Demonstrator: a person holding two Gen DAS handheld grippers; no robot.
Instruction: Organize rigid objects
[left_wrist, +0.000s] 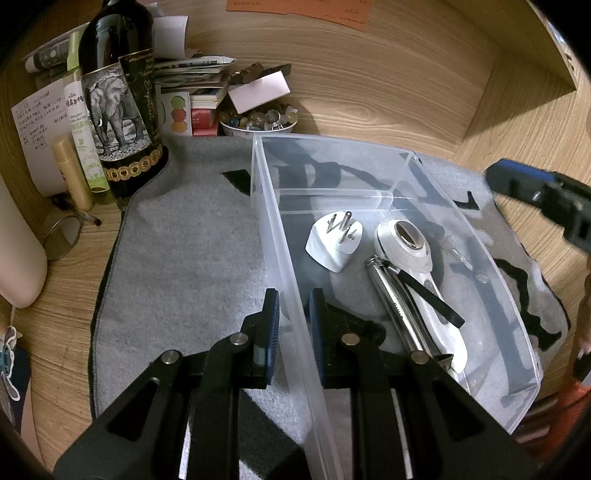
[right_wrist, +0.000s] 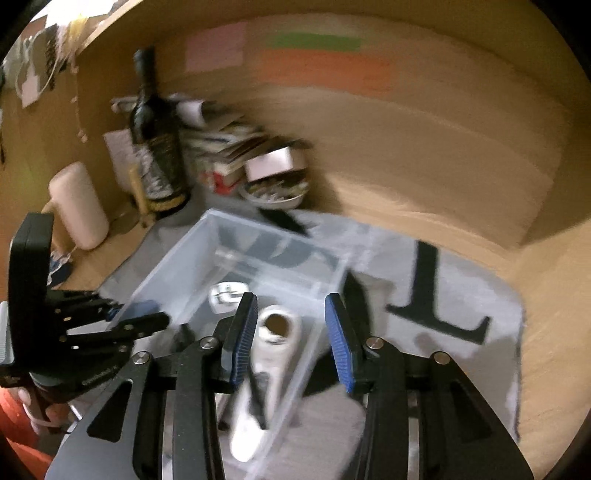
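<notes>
My left tool (left_wrist: 291, 306) pinches the clear box (left_wrist: 515, 295) wall, and my right tool (right_wrist: 291, 328) hangs open over the long white gadget (right_wrist: 275, 332) lying lengthwise inside.

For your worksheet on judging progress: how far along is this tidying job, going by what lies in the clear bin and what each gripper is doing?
Done: a white plug, a white handheld device and a metal tool lie in the bin. In hand: the left gripper clamps the bin's wall; the right gripper is open and empty. Left: no loose item shows on the grey mat.
</notes>
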